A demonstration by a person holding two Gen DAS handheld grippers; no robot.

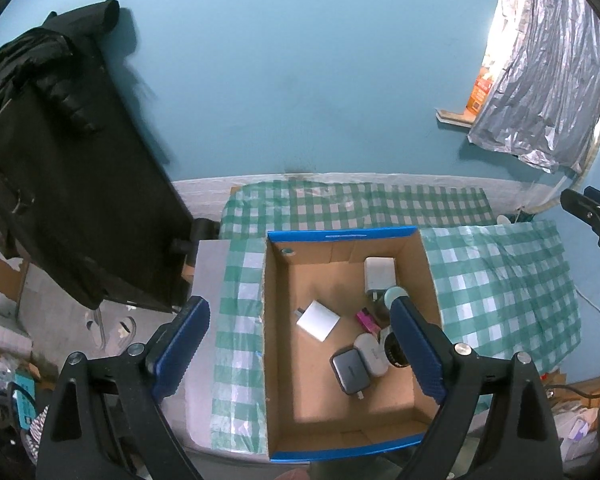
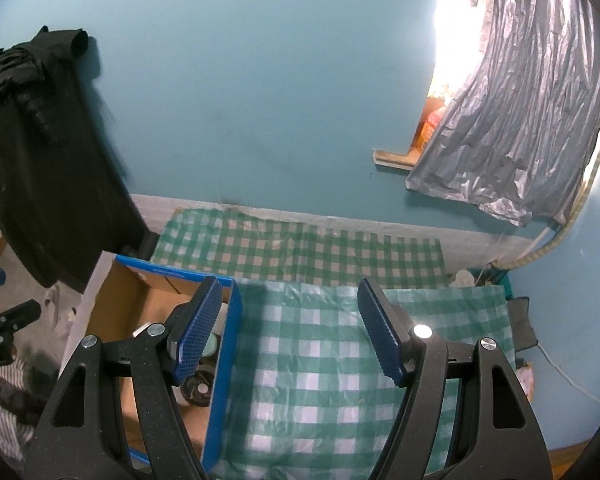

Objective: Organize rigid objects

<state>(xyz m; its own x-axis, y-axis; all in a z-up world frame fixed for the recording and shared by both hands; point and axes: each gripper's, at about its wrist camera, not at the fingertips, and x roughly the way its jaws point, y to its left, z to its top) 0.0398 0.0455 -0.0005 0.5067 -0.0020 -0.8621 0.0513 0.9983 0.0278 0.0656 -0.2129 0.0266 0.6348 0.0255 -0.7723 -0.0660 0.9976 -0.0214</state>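
**Both grippers empty, items in box**

L gripper (image 1: 300, 344) hangs wide open over the box (image 1: 340, 236); chargers (image 1: 318, 320) etc. lie below, btwn its jaws. R gripper (image 2: 290, 328) half open, holds nothing, box to its left. L is nearer. Checked cloth (image 2: 320, 360) on worktop, teal wall (image 2: 260, 100) behind.

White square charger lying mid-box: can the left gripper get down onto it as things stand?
Probably yes. The left gripper hangs open and empty above the cardboard box, which has no lid. The white square charger lies alone on bare floor, apart from the cluster nearer the right wall.
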